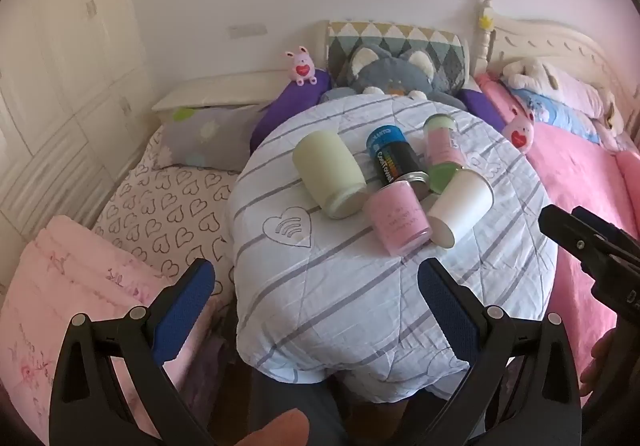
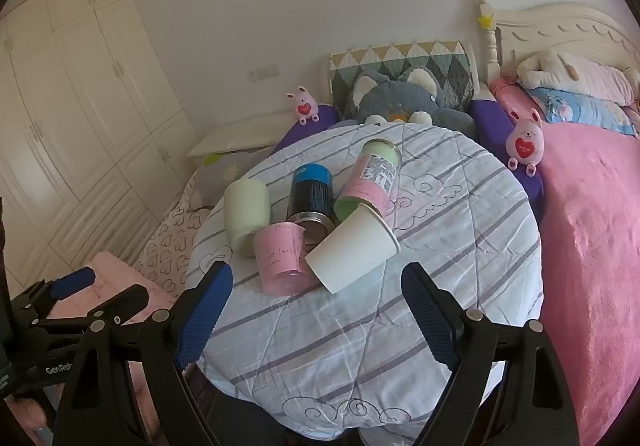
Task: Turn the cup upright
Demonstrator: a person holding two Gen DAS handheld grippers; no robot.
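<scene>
Several cups and cans lie on their sides on a round table covered with a striped cloth (image 1: 360,306) (image 2: 460,246). A pale green cup (image 1: 328,174) (image 2: 245,216), a pink cup (image 1: 398,218) (image 2: 280,260) and a white paper cup (image 1: 460,208) (image 2: 352,250) lie nearest. A black and blue can (image 1: 394,158) (image 2: 312,198) and a pink and green can (image 1: 440,152) (image 2: 370,178) lie behind them. My left gripper (image 1: 316,306) is open and empty, short of the cups. My right gripper (image 2: 316,318) is open and empty, just short of the pink and white cups.
A bed with a pink blanket (image 2: 592,246) lies right of the table. A heart-print bed (image 1: 168,206) with a pink folded blanket (image 1: 60,286) lies to the left. Plush toys (image 2: 400,98) sit behind the table. The right gripper's body (image 1: 592,246) shows at the right edge of the left wrist view.
</scene>
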